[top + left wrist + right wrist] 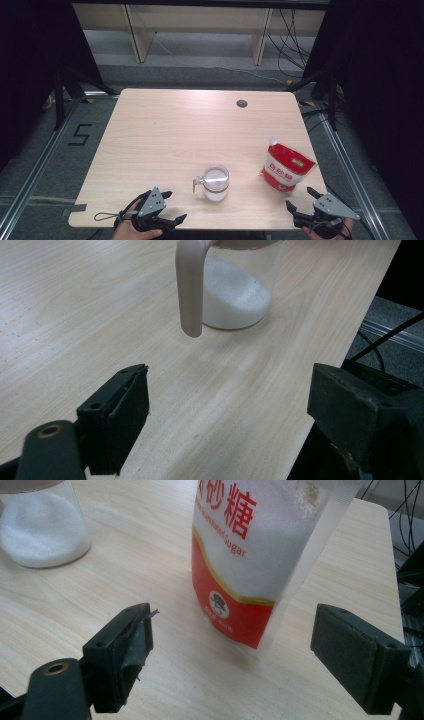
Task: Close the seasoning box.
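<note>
A person is standing at the near edge of a light wooden table (165, 130), holding one gripper in each hand. The left gripper (170, 206) is sitting at the near left edge with its jaws spread wide, gripping nothing. The right gripper (301, 198) is sitting at the near right corner, its jaws likewise spread wide and empty.

A clear cup (215, 183) with a pale handle (190, 287) is standing upright near the front centre of the table, partly filled with white granules (235, 297). In the left gripper view, the handle is pointing toward the open jaws, with bare table between them.

A red and white sugar bag (286, 166) is standing to the right of the cup, well apart from it. In the right gripper view, the bag (255, 555) is standing just beyond the open jaws, untouched.
</note>
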Action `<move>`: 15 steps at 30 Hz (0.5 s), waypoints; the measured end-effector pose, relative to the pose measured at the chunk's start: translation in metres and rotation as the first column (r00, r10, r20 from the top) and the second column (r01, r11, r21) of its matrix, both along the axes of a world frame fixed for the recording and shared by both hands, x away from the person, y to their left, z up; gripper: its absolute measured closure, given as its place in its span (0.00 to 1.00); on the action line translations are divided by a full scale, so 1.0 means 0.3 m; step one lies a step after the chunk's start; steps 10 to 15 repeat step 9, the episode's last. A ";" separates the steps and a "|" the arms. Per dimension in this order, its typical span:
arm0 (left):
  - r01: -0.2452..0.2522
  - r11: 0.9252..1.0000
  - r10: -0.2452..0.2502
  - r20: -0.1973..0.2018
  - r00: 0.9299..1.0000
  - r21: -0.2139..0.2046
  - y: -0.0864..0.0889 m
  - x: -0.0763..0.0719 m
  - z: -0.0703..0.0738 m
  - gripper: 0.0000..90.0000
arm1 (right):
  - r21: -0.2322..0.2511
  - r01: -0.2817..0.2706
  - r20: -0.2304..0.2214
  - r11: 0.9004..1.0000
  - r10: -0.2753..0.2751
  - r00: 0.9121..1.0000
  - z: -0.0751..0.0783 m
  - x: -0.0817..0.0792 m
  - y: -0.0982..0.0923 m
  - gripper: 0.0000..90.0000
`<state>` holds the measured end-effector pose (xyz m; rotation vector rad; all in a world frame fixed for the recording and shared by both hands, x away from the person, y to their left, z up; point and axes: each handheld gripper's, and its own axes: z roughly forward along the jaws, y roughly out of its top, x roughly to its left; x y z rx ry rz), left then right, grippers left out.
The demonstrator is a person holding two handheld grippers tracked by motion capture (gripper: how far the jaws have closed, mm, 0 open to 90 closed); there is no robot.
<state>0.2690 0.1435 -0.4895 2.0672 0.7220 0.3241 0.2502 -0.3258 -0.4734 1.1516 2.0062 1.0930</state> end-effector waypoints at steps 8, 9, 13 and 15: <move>0.005 1.000 -0.005 -0.010 1.000 -0.005 -0.007 -0.003 -0.006 0.18 | -0.010 -0.011 -0.002 1.000 0.011 1.000 -0.007 0.006 -0.005 0.20; 0.008 1.000 -0.008 -0.008 1.000 0.004 -0.005 -0.002 -0.005 0.18 | -0.001 -0.007 -0.006 1.000 0.007 1.000 -0.008 0.005 -0.005 0.20; 0.008 1.000 -0.008 -0.008 1.000 0.004 -0.005 -0.002 -0.005 0.18 | -0.001 -0.007 -0.006 1.000 0.007 1.000 -0.008 0.005 -0.005 0.20; 0.008 1.000 -0.008 -0.008 1.000 0.004 -0.005 -0.002 -0.005 0.18 | -0.001 -0.007 -0.006 1.000 0.007 1.000 -0.008 0.005 -0.005 0.20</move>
